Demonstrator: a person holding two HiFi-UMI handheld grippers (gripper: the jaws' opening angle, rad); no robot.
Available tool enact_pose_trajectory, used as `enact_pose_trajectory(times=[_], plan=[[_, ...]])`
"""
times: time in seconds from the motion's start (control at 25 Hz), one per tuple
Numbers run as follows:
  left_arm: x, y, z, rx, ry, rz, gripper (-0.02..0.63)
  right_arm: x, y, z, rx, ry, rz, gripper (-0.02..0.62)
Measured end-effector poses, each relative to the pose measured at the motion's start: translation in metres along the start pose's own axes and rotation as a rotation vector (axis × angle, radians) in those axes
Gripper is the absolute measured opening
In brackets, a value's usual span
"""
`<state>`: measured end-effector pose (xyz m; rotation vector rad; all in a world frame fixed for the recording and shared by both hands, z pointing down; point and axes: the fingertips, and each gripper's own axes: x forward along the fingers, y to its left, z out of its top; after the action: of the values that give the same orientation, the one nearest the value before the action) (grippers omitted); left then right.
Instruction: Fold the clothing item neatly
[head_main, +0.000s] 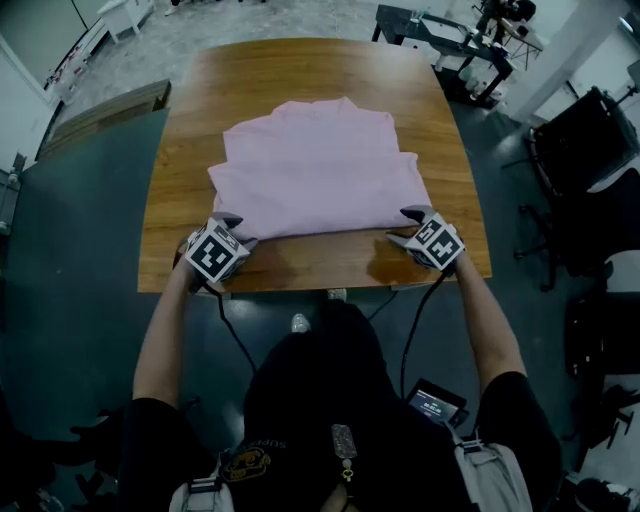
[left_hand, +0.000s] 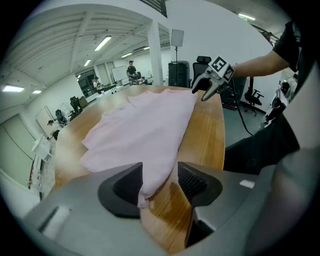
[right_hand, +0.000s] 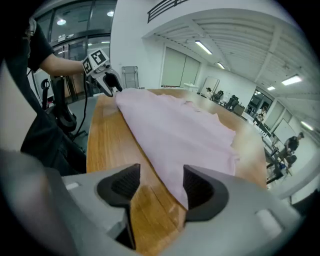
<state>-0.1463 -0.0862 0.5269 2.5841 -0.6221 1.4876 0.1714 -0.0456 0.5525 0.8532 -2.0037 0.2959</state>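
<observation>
Garment: pink shirt (head_main: 315, 175), partly folded, flat at mid table (head_main: 300, 70). Near hem runs parallel w/ the table's near edge.
Long axis: side to side across the table; collar end toward its far edge.
L gripper: left gripper (left_hand: 160, 182) at the near-left hem corner, by the table's near edge. Jaws spread; the cloth corner lies between them, not pinched.
R gripper: right gripper (right_hand: 161, 185) at the near-right hem corner, same table edge. Jaws spread; hem edge lies by one jaw, no grip.
Nearer hand: neither, each sits at its own corner.
Next move (judgement): prob. pinch both corners, carry hem toward the far edge.
Surface: varnished wood, glossy; cloth should slide easily.
Room: open office; chair (head_main: 585, 150) off the table's right side, desks beyond its far edge.
</observation>
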Motion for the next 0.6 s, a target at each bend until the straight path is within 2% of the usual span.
enact_pose_trajectory(times=[0.16,0.32,0.4,0.52,0.56,0.6], plan=[[0.025,-0.015,-0.017,0.101,0.09,0.004,0.305,0.015,-0.008,-0.014,-0.036,0.057,-0.041,0.264],[0.042,-0.008,-0.035,0.117,0.16,0.048,0.303,0.031,-0.021,-0.031,-0.078,0.125,-0.051,0.264],[0.05,0.0,-0.035,0.114,0.17,0.074,0.26,0.034,-0.032,-0.039,-0.102,0.151,-0.054,0.256],[0.058,0.012,-0.036,0.087,0.18,0.096,0.167,0.035,-0.037,-0.041,-0.088,0.14,-0.044,0.208],[0.059,0.015,-0.037,0.075,0.184,0.093,0.148,0.034,-0.038,-0.04,-0.087,0.136,-0.049,0.134],[0.06,0.017,-0.037,0.065,0.187,0.087,0.128,0.034,-0.039,-0.038,-0.096,0.136,-0.053,0.096]])
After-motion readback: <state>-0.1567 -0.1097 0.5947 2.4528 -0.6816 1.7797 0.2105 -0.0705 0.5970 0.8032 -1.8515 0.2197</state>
